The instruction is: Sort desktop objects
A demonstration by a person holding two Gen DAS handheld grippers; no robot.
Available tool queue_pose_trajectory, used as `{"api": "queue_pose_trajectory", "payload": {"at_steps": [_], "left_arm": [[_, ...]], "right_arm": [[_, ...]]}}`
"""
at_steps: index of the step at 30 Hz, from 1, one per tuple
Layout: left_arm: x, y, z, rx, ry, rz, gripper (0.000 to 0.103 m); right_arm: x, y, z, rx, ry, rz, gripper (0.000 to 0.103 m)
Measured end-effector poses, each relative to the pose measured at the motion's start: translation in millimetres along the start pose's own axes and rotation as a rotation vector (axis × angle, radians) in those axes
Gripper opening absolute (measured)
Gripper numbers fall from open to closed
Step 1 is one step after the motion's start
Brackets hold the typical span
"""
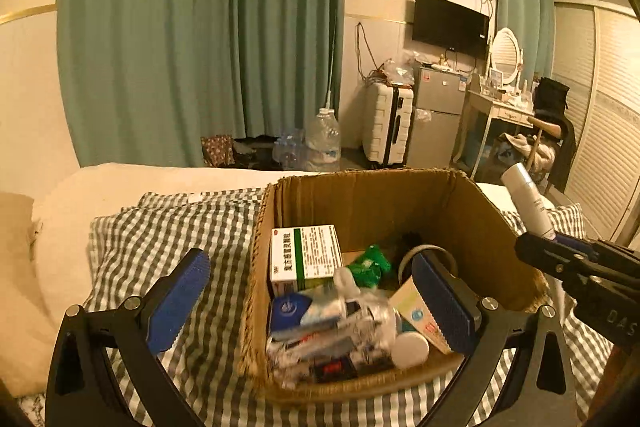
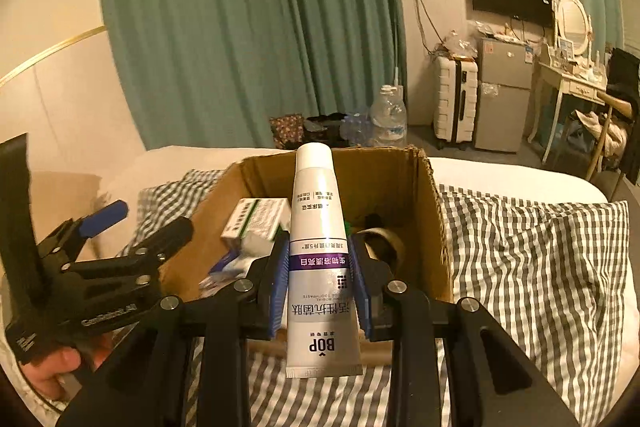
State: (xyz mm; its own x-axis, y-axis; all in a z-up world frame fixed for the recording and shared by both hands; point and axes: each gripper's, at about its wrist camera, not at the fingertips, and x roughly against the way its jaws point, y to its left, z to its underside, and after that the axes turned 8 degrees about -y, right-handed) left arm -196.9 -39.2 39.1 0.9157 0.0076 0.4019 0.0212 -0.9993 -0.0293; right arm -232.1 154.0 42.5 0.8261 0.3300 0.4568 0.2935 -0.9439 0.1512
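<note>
**A:** How do your jaws stand?

**B:** My right gripper (image 2: 319, 283) has its blue pads pressed on a white toothpaste tube (image 2: 318, 247), pinching it across the lower half of the body, with the cap end pointing up and away from me and the crimped end hanging toward me. My left gripper (image 1: 316, 301) is spread wide with nothing between its pads.

**A:** Where is the tube?

**B:** In the air, above the near edge of the cardboard box (image 2: 424, 227), which sits on a grey checked cloth (image 2: 520, 247) over the bed. The box already holds a green-striped medicine box (image 1: 306, 255), a green packet (image 1: 370, 265), a roll of tape (image 1: 430, 253) and some crinkly wrappers.

**A:** How do you expect it to handle?

**B:** Light, I judge, and soft: the wall gives under the pads, and the glossy skin could slip if I squeeze too gently. Squeezing hard near the cap might push paste out. The printed band where I hold it seems a fair place, since it is flat there and wide enough for both pads.

**A:** And the left?

**B:** It hovers over the box, touching nothing.
</note>
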Motion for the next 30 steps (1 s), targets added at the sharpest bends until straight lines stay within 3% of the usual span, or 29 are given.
{"api": "queue_pose_trajectory", "payload": {"at_steps": [5,8,14,21,26,30], "left_arm": [[-23.7,-4.6,6.6,-0.044,0.008,-0.007,0.103],[-32.4,-6.8,15.3,-0.068,0.003,-0.023,0.103],[-31.9,-10.0,27.5,-0.083,0.012,-0.024,0.103],[14.0,-12.7,39.3,-0.013,-0.009,-0.099,0.103],[52.0,-20.1,44.9,0.013,-0.017,-0.055,0.103],[74.4,-27.0,42.9,-0.012,-0.042,-0.075,0.103]], "right_arm": [[-23.4,-11.6,2.5,-0.013,0.002,-0.007,0.031],[-21.3,-17.2,10.0,-0.016,-0.056,0.01,0.088],[-11.2,-23.8,19.3,0.061,-0.088,0.134,0.089],[22.3,-27.3,34.0,-0.026,-0.077,0.164,0.095],[59.3,-11.0,55.7,0.001,-0.095,0.187,0.099],[70.2,-11.2,66.6,-0.044,-0.056,0.166,0.103]]}}
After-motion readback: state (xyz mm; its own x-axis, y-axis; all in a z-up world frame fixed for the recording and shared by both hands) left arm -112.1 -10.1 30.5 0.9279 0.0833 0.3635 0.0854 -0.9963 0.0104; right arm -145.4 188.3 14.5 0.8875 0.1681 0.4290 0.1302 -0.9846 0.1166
